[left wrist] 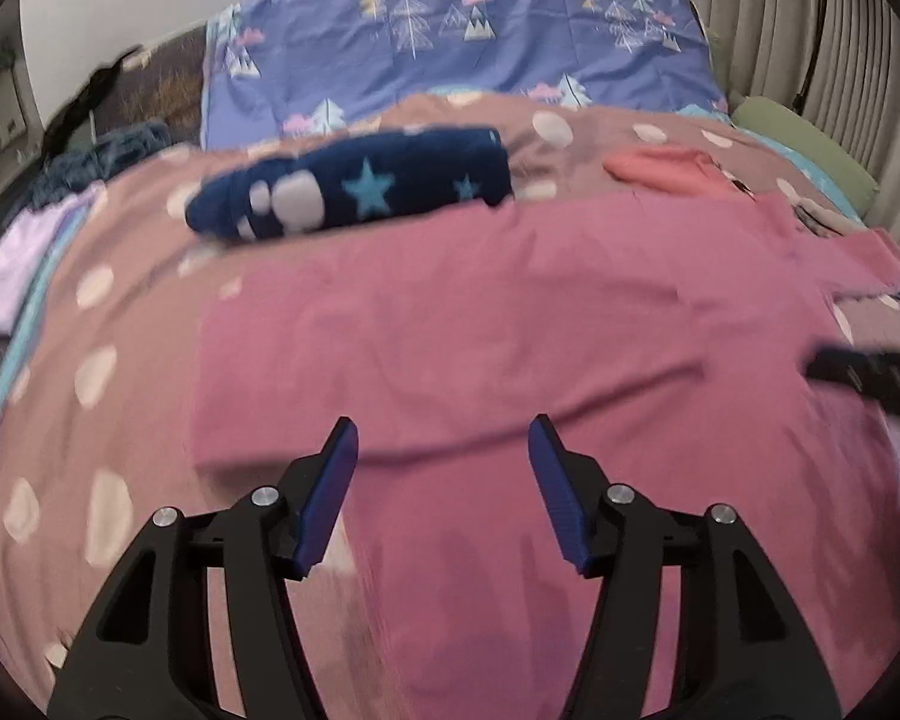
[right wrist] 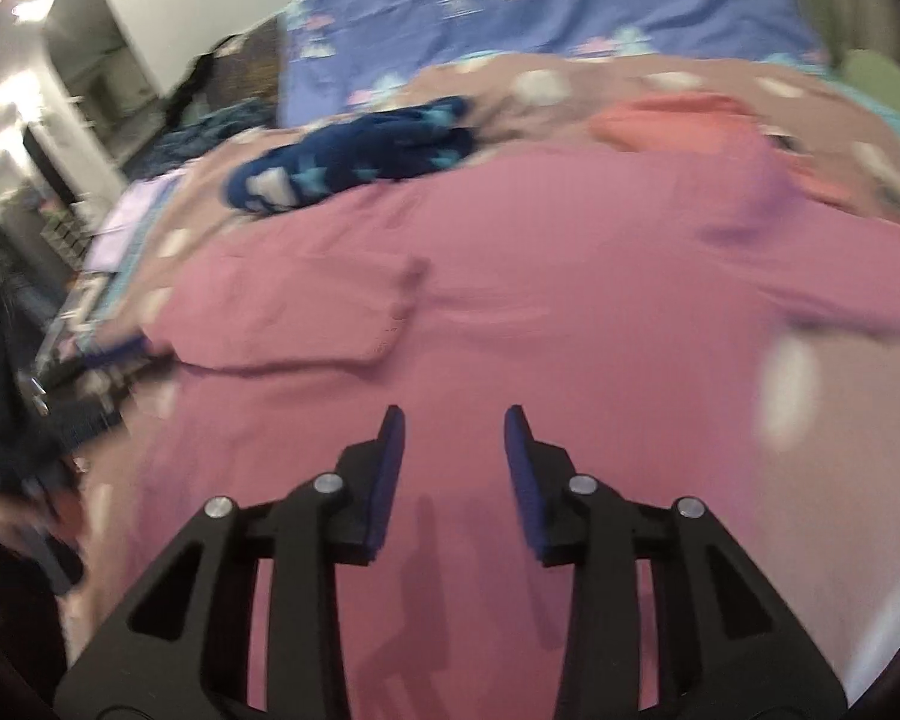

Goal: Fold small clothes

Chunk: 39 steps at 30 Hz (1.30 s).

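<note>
A pink garment [left wrist: 480,324] lies spread flat on the bed, with one part folded over near its left side [right wrist: 288,312]. My left gripper [left wrist: 444,438] hovers just above its near edge, jaws apart, nothing between them. My right gripper [right wrist: 453,426] hangs over the same pink garment [right wrist: 570,276], jaws apart and empty. At the right edge of the left wrist view a dark blurred shape, the right gripper [left wrist: 864,378], shows. Both views are motion-blurred.
A folded navy cloth with stars [left wrist: 354,186] lies beyond the pink garment, a coral garment [left wrist: 666,171] to its right. The bedspread [left wrist: 90,360] is brownish with pale dots. A blue tree-print sheet [left wrist: 450,42] covers the far end. A lilac cloth [left wrist: 12,276] lies left.
</note>
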Tool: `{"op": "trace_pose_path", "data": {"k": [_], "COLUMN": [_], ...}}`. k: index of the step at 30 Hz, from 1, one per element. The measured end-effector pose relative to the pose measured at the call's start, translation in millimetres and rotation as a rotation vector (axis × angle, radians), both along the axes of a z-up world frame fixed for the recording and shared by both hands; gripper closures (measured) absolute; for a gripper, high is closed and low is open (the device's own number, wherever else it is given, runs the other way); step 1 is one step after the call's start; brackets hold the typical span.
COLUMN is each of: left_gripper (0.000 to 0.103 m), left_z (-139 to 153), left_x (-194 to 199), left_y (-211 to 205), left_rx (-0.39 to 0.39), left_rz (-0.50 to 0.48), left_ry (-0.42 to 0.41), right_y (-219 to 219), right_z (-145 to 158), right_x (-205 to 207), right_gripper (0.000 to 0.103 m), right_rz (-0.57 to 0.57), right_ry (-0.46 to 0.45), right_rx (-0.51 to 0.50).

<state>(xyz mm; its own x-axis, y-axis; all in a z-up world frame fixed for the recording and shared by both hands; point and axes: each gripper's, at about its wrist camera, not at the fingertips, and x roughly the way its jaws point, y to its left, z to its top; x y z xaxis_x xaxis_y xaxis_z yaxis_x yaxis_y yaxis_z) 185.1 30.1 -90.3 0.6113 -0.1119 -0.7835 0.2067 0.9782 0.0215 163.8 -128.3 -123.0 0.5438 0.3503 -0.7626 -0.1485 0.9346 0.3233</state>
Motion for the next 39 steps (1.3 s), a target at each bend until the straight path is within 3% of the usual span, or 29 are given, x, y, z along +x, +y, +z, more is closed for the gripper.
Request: {"op": "trace_pose_path", "data": {"k": [7, 10, 13, 14, 15, 16, 17, 19, 22, 25, 28, 31, 37, 38, 39], "left_gripper": [0.044, 0.044, 0.044, 0.051, 0.08, 0.098, 0.103, 0.103, 0.103, 0.103, 0.103, 0.103, 0.103, 0.1, 0.089], "left_z": [-7.6, -18.3, -27.7, -30.9, -33.4, -35.1, -35.9, -22.0, 27.4, 64.1, 72.6, 57.3, 14.5, 11.4, 9.2], "left_x": [-10.4, 2.0, 15.4, 21.7, 27.7, 32.6, 40.8, 46.3, 40.4, 30.8, 27.4, 29.2, 42.4, 42.0, 43.5], "left_y": [-72.6, -102.5, -118.3, -122.5, -124.4, -125.0, -122.6, -114.2, -113.5, -134.4, -163.0, -188.8, -216.6, -211.7, -204.9], "left_rx": [0.075, 0.114, 0.14, 0.141, 0.138, 0.127, 0.09, -0.021, -0.15, -0.227, -0.263, -0.238, -0.232, -0.227, -0.22], "left_rz": [-0.23, -0.286, -0.297, -0.298, -0.294, -0.292, -0.282, -0.242, -0.257, -0.316, -0.372, -0.401, -0.399, -0.393, -0.382], "left_ry": [-0.097, -0.107, -0.111, -0.111, -0.103, -0.083, -0.03, -0.018, -0.109, -0.175, -0.183, -0.155, -0.045, -0.038, -0.03], "right_y": [19.9, 22.3, 24.9, 25.6, 27.3, 28.5, 32.1, 34.6, 20.8, 2.9, -18.0, -44.1, -83.3, -88.7, -94.3], "right_z": [-13.8, -24.1, -29.8, -31.7, -32.8, -33.4, -32.2, -21.0, 20.4, 61.7, 79.4, 64.5, 0.1, -6.2, -9.3], "right_x": [103.2, 121.1, 128.0, 130.3, 131.9, 134.7, 136.6, 137.0, 129.1, 123.8, 121.4, 121.8, 127.2, 126.8, 124.3], "right_gripper": [0.068, 0.066, 0.063, 0.063, 0.068, 0.092, 0.101, 0.101, 0.101, 0.101, 0.101, 0.101, 0.099, 0.096, 0.095], "right_rz": [0.054, 0.099, 0.103, 0.108, 0.114, 0.124, 0.14, 0.123, 0.127, 0.121, 0.078, 0.009, -0.119, -0.143, -0.164], "right_ry": [0.15, 0.232, 0.241, 0.241, 0.243, 0.244, 0.239, 0.192, 0.077, -0.009, -0.049, -0.021, 0.083, 0.085, 0.078], "right_rx": [0.144, 0.209, 0.183, 0.194, 0.208, 0.216, 0.206, 0.158, 0.198, 0.174, 0.094, 0.057, -0.01, -0.025, -0.027]}}
